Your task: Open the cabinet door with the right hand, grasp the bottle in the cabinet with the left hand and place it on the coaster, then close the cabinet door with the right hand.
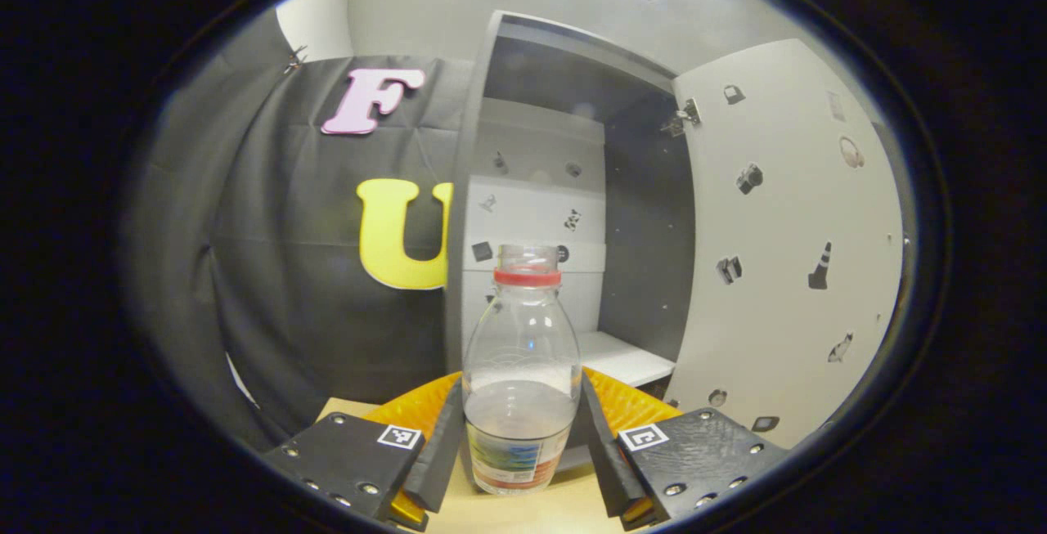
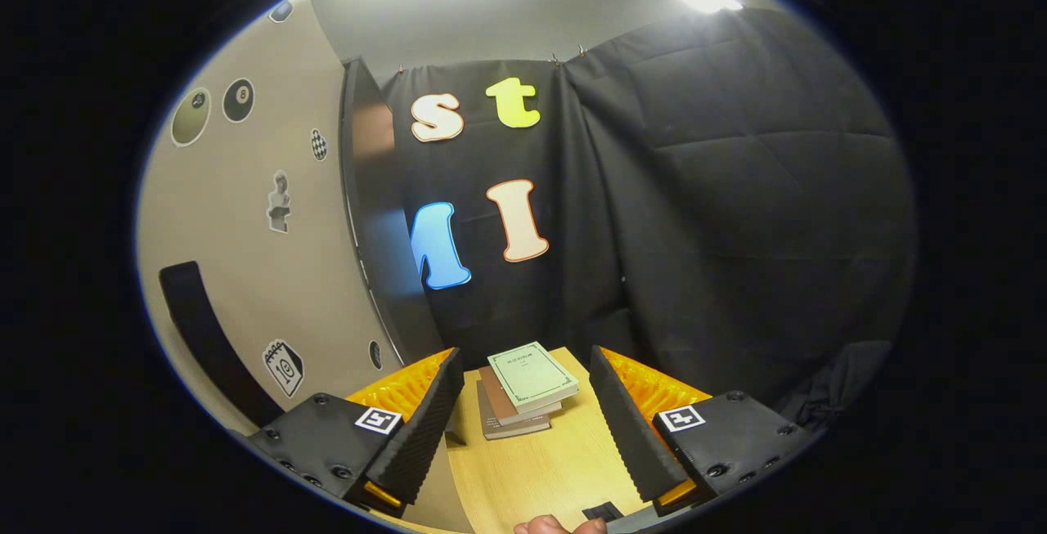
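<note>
The bottle point(image 1: 521, 370) stands on the table before the open cabinet point(image 1: 564, 190), clamped by the left gripper point(image 1: 521, 444). Right gripper point(image 2: 523, 428) gapes empty. Risk: tipping on release.

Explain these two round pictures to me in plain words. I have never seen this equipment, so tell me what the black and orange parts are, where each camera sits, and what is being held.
No robot arm here: a person holds a two-finger gripper in each hand, and a fisheye camera rides on each, looking forward along its fingers.

In the left gripper view, the left gripper has its black pads on both sides of a clear bottle with a red neck ring, no cap and a little liquid. The pads seem to press it, so it looks held. The bottle's base is down by the wooden table. Behind stands the cabinet with its door swung open.

In the right gripper view, the right gripper is open and holds nothing. Ahead of it a small stack of books lies on the table.
</note>
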A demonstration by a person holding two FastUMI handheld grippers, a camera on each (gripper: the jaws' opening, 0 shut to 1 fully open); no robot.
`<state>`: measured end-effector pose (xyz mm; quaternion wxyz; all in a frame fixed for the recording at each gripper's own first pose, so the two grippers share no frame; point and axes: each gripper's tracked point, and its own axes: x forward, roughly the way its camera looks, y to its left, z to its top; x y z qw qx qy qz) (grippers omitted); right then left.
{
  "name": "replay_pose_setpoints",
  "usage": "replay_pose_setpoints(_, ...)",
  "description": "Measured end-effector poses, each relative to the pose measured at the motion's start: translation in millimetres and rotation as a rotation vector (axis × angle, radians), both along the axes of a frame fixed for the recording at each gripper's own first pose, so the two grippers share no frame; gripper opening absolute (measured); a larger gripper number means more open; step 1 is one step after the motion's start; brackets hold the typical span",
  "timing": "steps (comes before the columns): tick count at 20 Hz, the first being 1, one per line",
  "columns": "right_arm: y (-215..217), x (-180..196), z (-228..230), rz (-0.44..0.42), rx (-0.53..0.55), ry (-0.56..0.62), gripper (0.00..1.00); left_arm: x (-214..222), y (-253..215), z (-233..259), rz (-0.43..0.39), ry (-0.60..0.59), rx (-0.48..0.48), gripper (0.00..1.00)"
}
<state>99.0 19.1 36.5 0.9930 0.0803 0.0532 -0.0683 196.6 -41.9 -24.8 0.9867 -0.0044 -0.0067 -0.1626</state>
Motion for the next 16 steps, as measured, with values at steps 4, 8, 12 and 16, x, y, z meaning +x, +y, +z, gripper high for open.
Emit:
replay_pose_setpoints(4,11.3,-11.7,-4.8,0.005,0.026,-0.004,0.98,-27.1,41.1,-38.3,0.068,0.011,0.001,0.72)
replay_pose_setpoints(8,13.1,-20.0,-7.4,-0.008,0.001,-0.031,0.98,-53.8,76.7,-92.5,0.139,0.041,-0.017,0.70)
replay_pose_setpoints(12,17.5,-30.1,-15.6,-0.011,-0.001,-0.027,0.98,-74.2,104.8,-157.1,0.216,0.089,-0.004,0.73)
replay_pose_setpoints(16,18.6,-32.3,-27.5,-0.043,0.048,-0.027,0.98,-94.2,117.3,-208.6,0.253,0.140,0.005,0.73)
